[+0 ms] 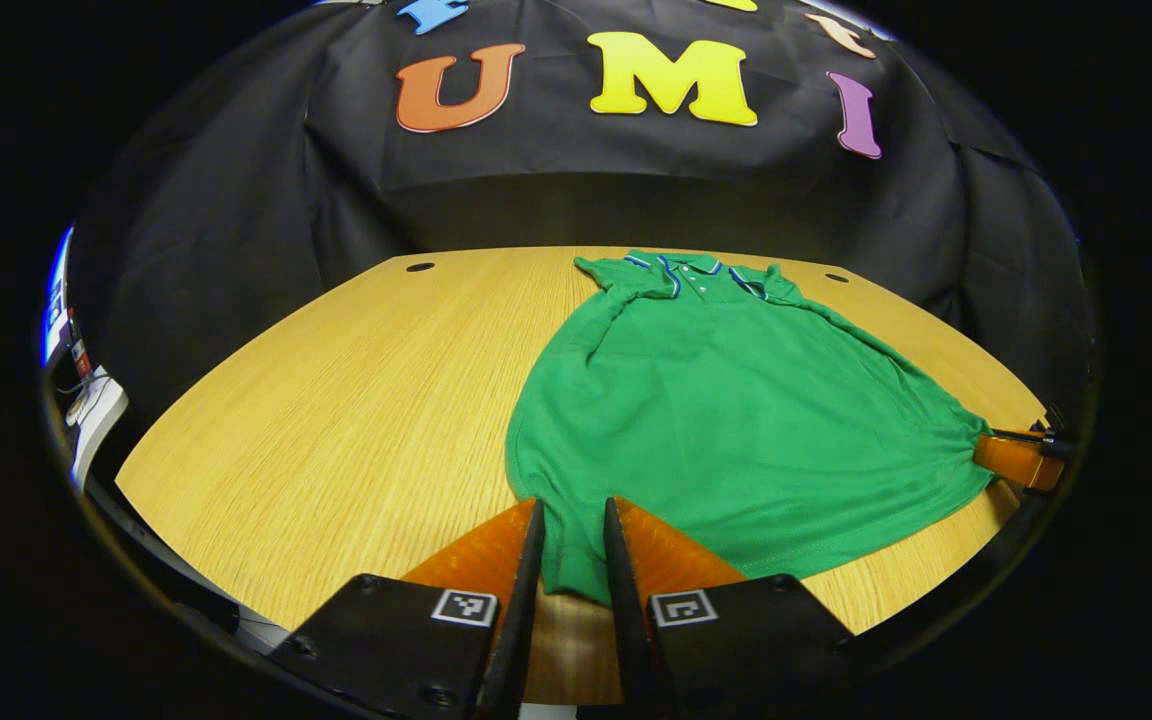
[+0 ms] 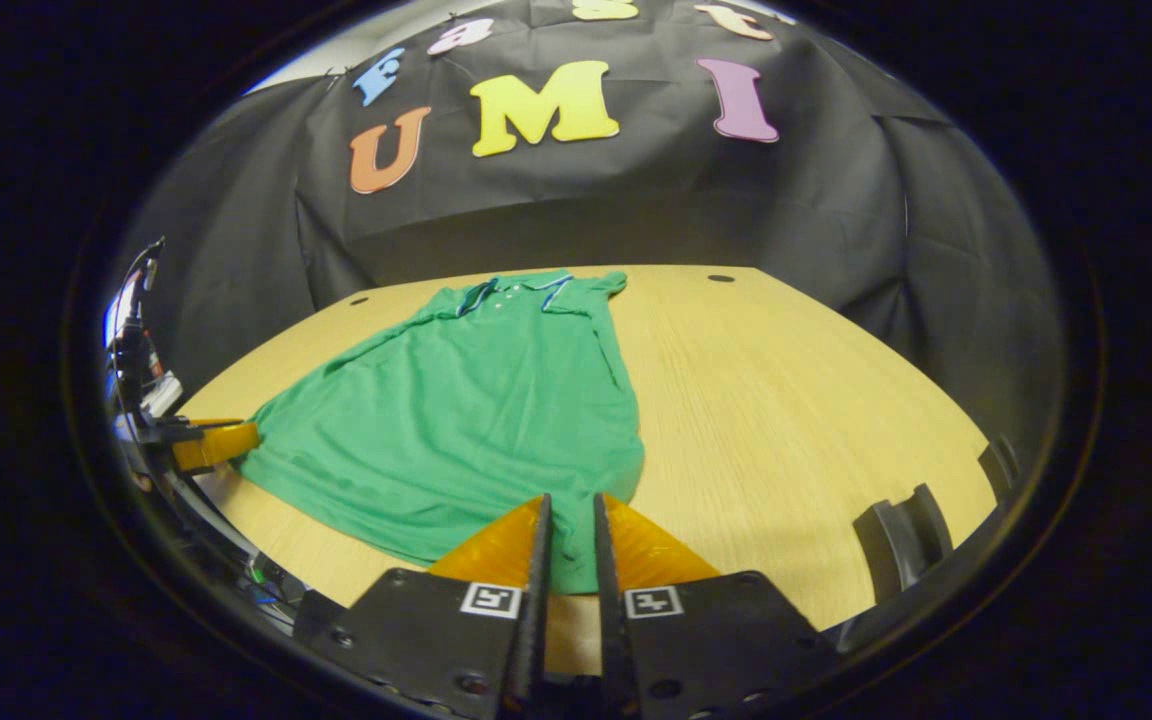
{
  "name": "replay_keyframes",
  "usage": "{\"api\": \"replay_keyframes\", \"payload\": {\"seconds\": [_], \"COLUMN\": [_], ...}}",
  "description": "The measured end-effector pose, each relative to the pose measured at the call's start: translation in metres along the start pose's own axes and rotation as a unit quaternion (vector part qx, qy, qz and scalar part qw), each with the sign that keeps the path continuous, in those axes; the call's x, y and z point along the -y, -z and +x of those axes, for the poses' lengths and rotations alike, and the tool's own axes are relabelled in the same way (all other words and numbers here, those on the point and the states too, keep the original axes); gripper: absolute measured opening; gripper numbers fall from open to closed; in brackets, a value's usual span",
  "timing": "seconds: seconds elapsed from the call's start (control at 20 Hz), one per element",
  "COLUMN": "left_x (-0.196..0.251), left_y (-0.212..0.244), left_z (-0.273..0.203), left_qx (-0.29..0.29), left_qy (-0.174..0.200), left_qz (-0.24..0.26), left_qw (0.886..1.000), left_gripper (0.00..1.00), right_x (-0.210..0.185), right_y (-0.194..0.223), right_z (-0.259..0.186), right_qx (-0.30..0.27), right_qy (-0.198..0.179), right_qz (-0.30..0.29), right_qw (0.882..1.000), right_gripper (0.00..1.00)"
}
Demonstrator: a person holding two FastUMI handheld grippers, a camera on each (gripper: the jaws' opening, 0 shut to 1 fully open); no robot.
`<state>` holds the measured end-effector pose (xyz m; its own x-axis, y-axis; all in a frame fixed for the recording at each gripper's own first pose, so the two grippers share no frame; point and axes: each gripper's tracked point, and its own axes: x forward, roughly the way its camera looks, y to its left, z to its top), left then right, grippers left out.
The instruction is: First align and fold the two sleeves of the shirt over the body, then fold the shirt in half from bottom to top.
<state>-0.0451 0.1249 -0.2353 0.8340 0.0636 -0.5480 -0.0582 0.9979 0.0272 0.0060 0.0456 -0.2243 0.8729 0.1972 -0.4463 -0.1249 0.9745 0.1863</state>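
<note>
Left gripper and right gripper each pinch a bottom corner of the shirt between their fingers, hem spread ready for the upward fold

**Shirt stretched between two grippers on the table**

The shirt lies on the table, its collar at the far end, ahead of both grippers. The left gripper pinches the near hem corner. Far to its right, the right gripper seems to grip the opposite corner. Right of that gripper sits a stand.
</note>
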Motion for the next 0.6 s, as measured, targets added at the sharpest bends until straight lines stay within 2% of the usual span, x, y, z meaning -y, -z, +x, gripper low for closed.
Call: {"api": "replay_keyframes", "payload": {"seconds": [0.05,0.1,0.15,0.2,0.25,0.45,0.6], "left_x": [0.001,0.003,0.004,0.006,0.008,0.016,0.019], "left_y": [0.000,-0.001,-0.002,-0.004,-0.005,-0.009,-0.018], "left_z": [0.002,0.002,0.003,0.005,0.008,0.013,0.017], "left_qx": [0.001,0.002,0.005,0.008,0.009,0.009,0.012], "left_qy": [0.001,0.004,0.006,0.009,0.013,0.032,0.036], "left_qz": [-0.001,-0.003,-0.009,-0.014,-0.017,-0.033,-0.036], "left_qw": [1.000,1.000,1.000,1.000,1.000,0.999,0.999], "left_gripper": [0.41,0.29,0.24,0.12,0.09,0.06,0.06], "right_x": [0.000,-0.001,-0.001,-0.001,-0.002,0.001,0.002], "right_y": [-0.001,-0.002,-0.002,-0.004,-0.005,-0.010,-0.030], "right_z": [0.000,0.000,0.000,-0.001,0.001,0.002,0.001], "right_qx": [0.000,-0.001,-0.001,0.000,0.001,-0.002,0.014], "right_qy": [-0.001,0.000,0.002,0.003,0.004,0.008,0.003], "right_qz": [0.008,0.006,0.002,0.001,0.003,-0.002,0.000], "right_qw": [1.000,1.000,1.000,1.000,1.000,1.000,1.000], "right_gripper": [0.11,0.06,0.06,0.06,0.01,0.00,0.01]}}
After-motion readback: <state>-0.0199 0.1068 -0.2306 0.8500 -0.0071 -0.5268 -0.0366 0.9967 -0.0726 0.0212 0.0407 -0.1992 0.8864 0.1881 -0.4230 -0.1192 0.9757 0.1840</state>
